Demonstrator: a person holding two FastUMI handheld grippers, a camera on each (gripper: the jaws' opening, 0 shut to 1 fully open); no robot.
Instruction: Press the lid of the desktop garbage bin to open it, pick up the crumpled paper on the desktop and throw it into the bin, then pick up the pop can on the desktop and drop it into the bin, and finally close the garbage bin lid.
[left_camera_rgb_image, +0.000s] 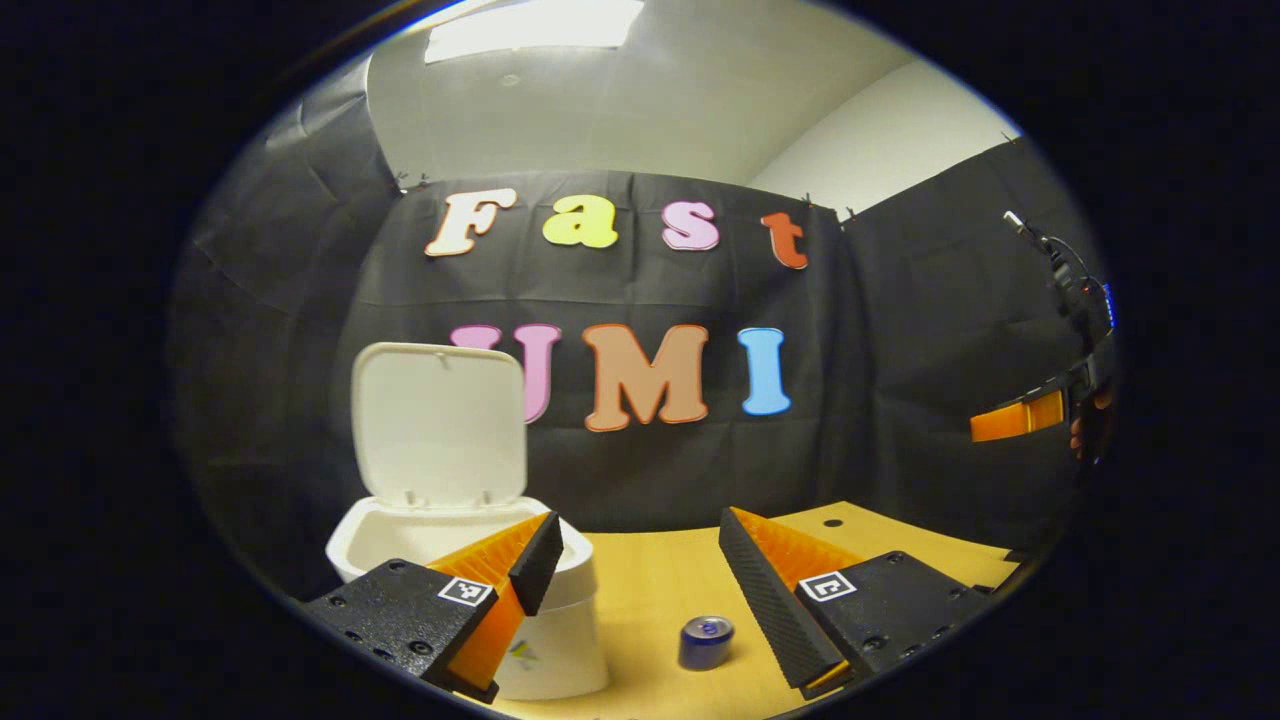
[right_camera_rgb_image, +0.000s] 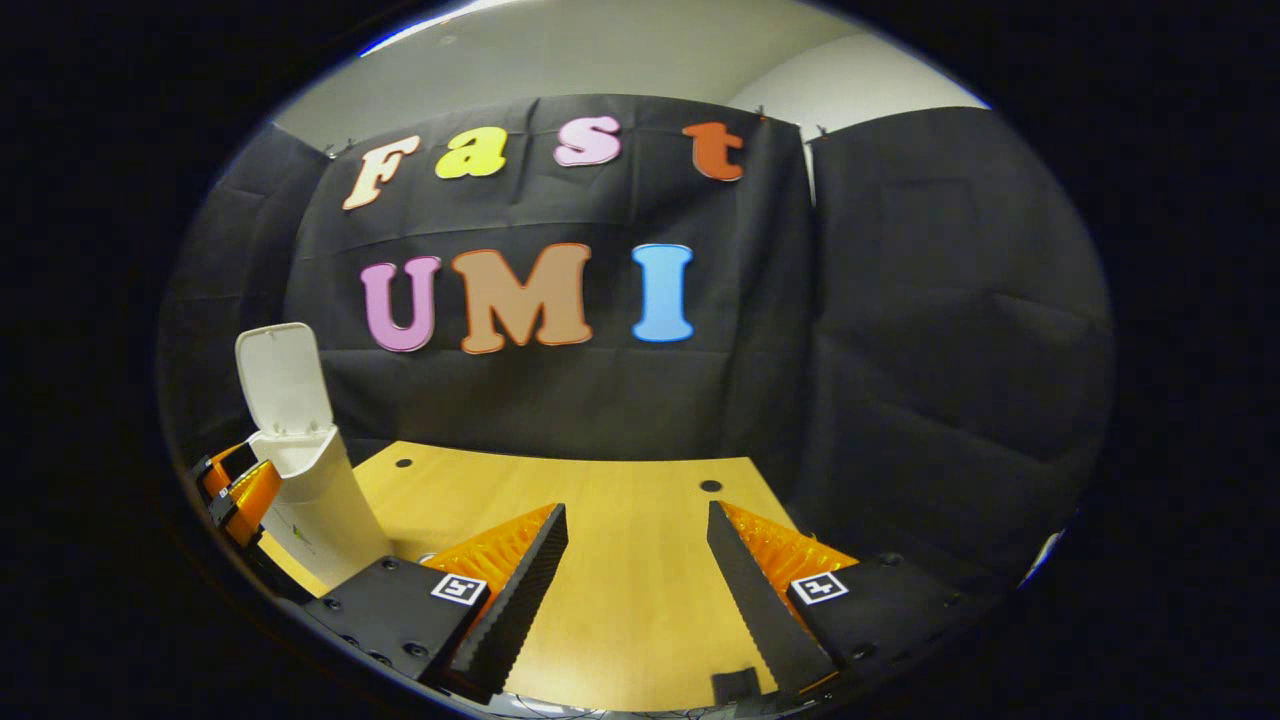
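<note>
The white desktop bin (left_camera_rgb_image: 555, 650) stands at the left with its lid (left_camera_rgb_image: 438, 420) raised upright. My left gripper (left_camera_rgb_image: 638, 520) is open and empty, its left finger in front of the bin's rim. A blue pop can (left_camera_rgb_image: 706, 640) stands upright on the wooden table (left_camera_rgb_image: 660, 580), seen low between the left gripper's fingers and right of the bin. In the right gripper view the bin (right_camera_rgb_image: 320, 500) with its lid (right_camera_rgb_image: 285, 380) up stands at the far left, with the left gripper (right_camera_rgb_image: 235, 490) just behind it. My right gripper (right_camera_rgb_image: 636, 508) hangs open and empty over bare table (right_camera_rgb_image: 620, 560).
Black cloth walls close the booth behind and to the right of the table. The right gripper and the hand holding it (left_camera_rgb_image: 1030, 415) show at the far right of the left gripper view. Small round holes (right_camera_rgb_image: 710, 486) mark the tabletop near its far edge.
</note>
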